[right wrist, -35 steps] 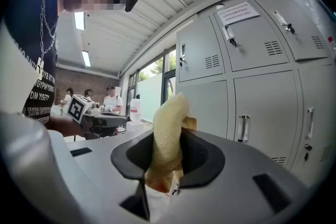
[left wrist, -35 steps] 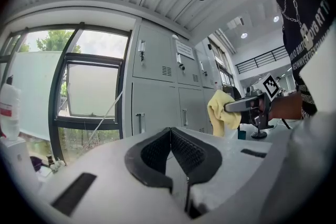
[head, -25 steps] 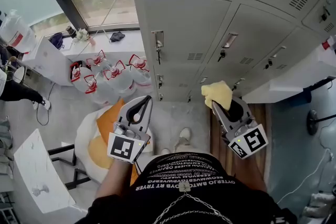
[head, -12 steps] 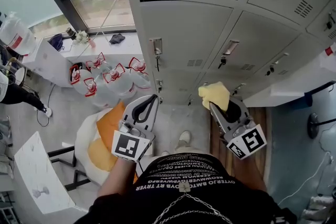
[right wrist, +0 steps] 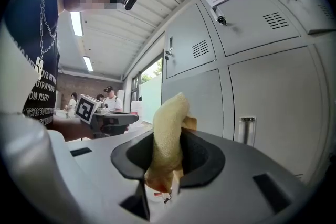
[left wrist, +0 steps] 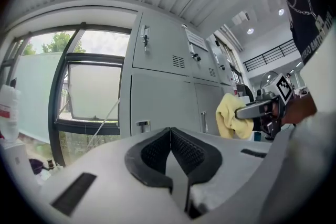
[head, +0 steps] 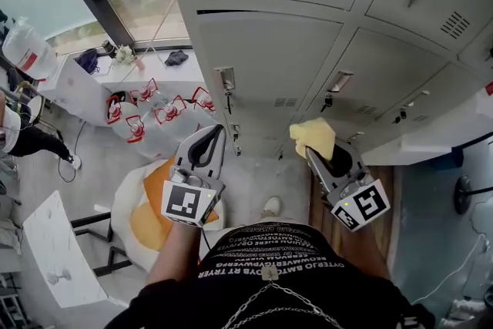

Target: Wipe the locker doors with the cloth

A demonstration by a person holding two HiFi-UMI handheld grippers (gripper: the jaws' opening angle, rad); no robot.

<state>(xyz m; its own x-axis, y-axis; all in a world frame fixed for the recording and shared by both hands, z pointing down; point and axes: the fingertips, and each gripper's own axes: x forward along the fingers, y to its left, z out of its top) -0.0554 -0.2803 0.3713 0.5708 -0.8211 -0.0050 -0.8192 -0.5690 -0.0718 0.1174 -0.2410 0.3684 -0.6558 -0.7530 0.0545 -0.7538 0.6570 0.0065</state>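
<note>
Presently, right gripper (head: 314, 156) fingers (right wrist: 202, 157) are pinched shut on the yellow cloth (head: 314, 138), which sticks up out of them in a bunch, close to the grey locker doors (head: 262, 65) at the lower row; contact with the metal cannot be told. Left gripper (head: 215, 133) fingers (left wrist: 186, 150) are closed pad to pad with nothing between, off to the left of the cloth. Water jugs (head: 166, 113) with red handles stand on the floor beside the locker bank, below the window (head: 146, 8).
</note>
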